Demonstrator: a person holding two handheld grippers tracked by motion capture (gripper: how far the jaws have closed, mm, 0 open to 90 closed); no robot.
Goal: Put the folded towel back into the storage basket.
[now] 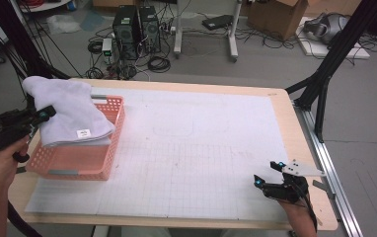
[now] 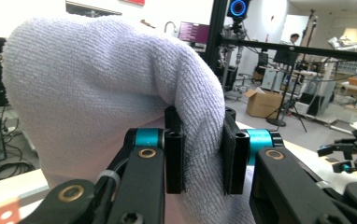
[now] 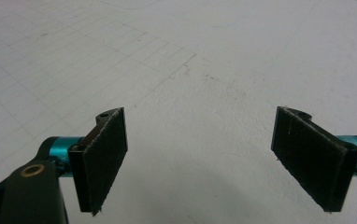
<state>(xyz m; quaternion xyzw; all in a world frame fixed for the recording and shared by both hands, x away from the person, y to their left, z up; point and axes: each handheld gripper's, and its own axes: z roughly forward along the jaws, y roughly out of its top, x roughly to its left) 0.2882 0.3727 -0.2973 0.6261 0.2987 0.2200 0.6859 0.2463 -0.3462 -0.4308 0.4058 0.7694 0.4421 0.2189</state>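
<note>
White terry towel point(image 1: 70, 111), soft, light and limp, is held at the upper left of the high view over the pink basket point(image 1: 108, 163), pinched at a bunched fold by the left gripper point(image 2: 200, 156), best gripped there; the right gripper point(image 3: 200, 163) is spread above the tabletop point(image 1: 201, 148).

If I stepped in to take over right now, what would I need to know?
Left gripper: shut on a fold of the white towel.
Right gripper: open, holding nothing, low over the gridded mat near the table's right edge.
Towel: bunched, draped over the pink basket at the left, partly inside.
Done: the towel is gripped.
Left: probably moving the towel fully into or out of the basket; which one isn't clear.
</note>
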